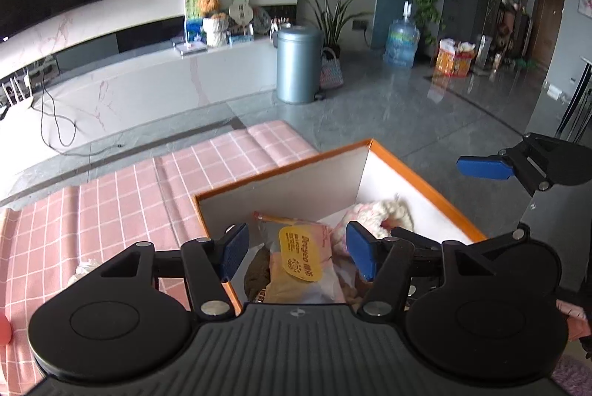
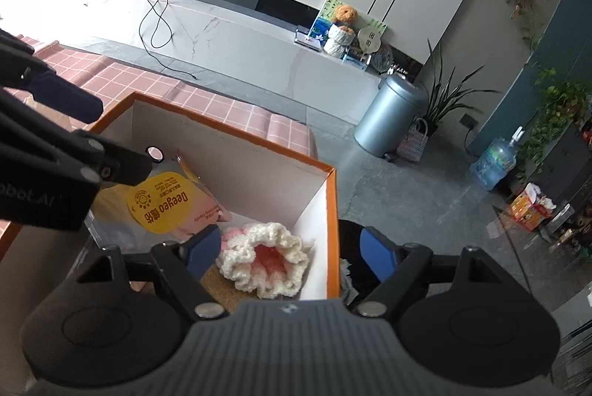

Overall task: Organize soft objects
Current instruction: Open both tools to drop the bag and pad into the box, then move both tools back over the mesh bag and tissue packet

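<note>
Soft objects lay in the orange-rimmed box (image 1: 373, 146): from my left wrist, a glossy snack packet (image 1: 299, 257) sat under the wide, empty left gripper (image 1: 296, 253). From my right wrist, the ruffled crochet piece (image 2: 264, 261) lay beside the box's right wall; the right gripper (image 2: 292, 253) gaped empty, straddling that edge.

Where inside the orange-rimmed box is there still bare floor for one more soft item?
The bare patch lies along the back white wall of the orange-rimmed box, between the yellow-labelled packet and the far right corner. The near half is crowded: the packet sits left, the crocheted pink-and-cream piece right, and both open claws hang above. Outside, the pink checked cloth left of the box is bare.
</note>
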The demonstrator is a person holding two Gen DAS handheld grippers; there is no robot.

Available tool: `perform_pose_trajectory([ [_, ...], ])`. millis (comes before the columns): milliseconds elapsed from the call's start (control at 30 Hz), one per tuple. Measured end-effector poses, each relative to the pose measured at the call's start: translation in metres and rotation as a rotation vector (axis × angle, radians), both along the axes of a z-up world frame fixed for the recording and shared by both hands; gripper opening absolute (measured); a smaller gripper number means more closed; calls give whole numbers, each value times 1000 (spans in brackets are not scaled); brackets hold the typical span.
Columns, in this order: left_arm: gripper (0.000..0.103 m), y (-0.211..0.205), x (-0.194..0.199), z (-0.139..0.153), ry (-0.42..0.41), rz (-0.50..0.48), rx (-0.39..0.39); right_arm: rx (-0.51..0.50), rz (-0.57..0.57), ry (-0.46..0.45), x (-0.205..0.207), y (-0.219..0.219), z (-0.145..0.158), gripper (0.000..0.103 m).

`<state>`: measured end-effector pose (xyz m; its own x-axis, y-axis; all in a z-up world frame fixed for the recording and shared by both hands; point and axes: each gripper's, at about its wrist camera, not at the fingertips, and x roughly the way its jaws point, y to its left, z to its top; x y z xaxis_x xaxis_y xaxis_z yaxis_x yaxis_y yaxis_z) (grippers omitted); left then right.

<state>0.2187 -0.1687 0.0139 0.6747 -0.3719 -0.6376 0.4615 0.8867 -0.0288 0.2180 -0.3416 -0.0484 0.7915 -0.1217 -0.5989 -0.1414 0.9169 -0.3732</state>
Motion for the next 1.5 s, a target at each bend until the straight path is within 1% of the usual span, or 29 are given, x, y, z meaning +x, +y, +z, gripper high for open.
perform_pose_trajectory([
  [67, 71, 6, -13, 9, -34, -4, -16, -13, 7, -41, -14, 6, 10, 83],
  [100, 71, 11, -19, 13, -47, -2, -25, -16, 11, -64, -22, 9, 16, 86],
  [200, 71, 30, -36, 22, -73, 16, -64, -4, 10, -128, -44, 20, 30, 87],
  [300, 71, 55, -53, 29, -98, 27, -112, 69, 26, -188, -69, 34, 46, 88],
  [433, 71, 93, -69, 34, -91, 43, -170, 156, 63, -255, -97, 62, 57, 88],
  [533, 71, 130, -79, 35, -88, 97, -212, 221, 92, -294, -115, 89, 60, 89],
  [633, 71, 167, -89, 29, -60, 156, -258, 284, 126, -296, -127, 117, 56, 89],
  [733, 71, 198, -101, 18, -63, 249, -262, 331, 156, -290, -137, 143, 47, 89],
  [833, 71, 221, -109, 4, -58, 331, -278, 339, 175, -287, -146, 166, 36, 89],
  [933, 71, 238, -120, -12, -77, 395, -265, 362, 166, -282, -154, 182, 22, 89],
  [1000, 72, 247, -128, -25, -80, 389, -269, 371, 153, -273, -160, 189, 10, 89],
  [1033, 75, 251, -133, -33, -68, 391, -275, 368, 152, -268, -162, 194, 3, 89],
  [1100, 77, 254, -134, -46, -32, 418, -270, 348, 156, -252, -164, 202, -10, 89],
  [1167, 78, 257, -136, -57, -10, 447, -246, 319, 168, -232, -164, 210, -23, 89],
  [1267, 80, 253, -139, -67, -17, 461, -178, 313, 180, -182, -159, 217, -37, 89],
  [1400, 85, 253, -143, -85, 7, 462, -160, 322, 172, -156, -151, 220, -50, 89],
  [1500, 84, 244, -139, -100, 13, 463, -110, 312, 169, -137, -145, 224, -60, 89],
])
